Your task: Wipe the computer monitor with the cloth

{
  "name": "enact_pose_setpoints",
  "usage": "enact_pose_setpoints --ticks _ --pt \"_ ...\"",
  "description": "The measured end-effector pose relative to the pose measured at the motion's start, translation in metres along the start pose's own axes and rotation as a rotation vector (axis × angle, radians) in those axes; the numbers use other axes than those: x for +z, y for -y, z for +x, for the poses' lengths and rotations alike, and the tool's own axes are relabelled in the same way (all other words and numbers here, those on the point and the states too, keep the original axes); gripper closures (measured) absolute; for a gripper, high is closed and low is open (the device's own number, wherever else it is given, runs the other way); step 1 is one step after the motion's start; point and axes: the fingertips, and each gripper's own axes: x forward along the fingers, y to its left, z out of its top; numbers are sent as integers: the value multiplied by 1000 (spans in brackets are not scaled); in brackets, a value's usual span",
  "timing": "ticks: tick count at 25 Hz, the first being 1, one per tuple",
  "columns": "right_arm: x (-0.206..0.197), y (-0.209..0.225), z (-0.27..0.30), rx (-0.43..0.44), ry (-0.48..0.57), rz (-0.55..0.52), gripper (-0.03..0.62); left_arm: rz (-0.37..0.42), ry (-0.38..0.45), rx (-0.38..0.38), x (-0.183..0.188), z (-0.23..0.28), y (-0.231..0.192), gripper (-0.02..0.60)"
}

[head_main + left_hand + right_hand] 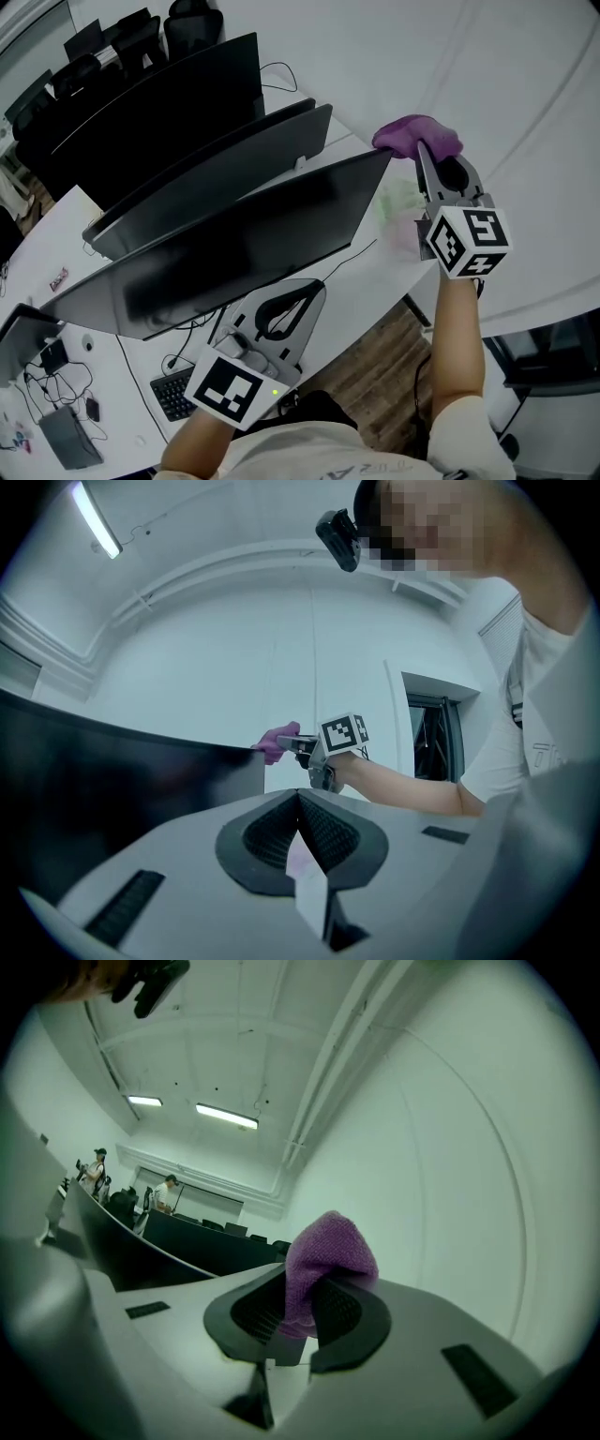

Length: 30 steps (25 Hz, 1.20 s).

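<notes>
Right gripper (pixel 298 1309): jaws clamped on a fold of the purple cloth (pixel 326 1258), which bulges out above them. Left gripper (pixel 298 825): jaws pressed together, nothing between them. The cloth is held high, just beside the upper right corner of the nearest monitor (pixel 234 246); contact not discernible. The left gripper sits low at that monitor's lower edge, over the white bench (pixel 370 258).

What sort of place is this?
Probably an open-plan office or computer room: rows of dark monitors on long white desks, a keyboard with trailing cables, and black chairs at the back.
</notes>
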Motion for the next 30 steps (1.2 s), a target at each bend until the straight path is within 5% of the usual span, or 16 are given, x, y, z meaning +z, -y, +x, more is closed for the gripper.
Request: enact_pose_setpoints --ticks 15,30 --pt "-54 -30 0 175 -75 192 539 -6 -51 9 -21 -16 3 577" --pt "-141 -48 -8 195 -229 232 539 -31 -80 40 -36 -32 0 577"
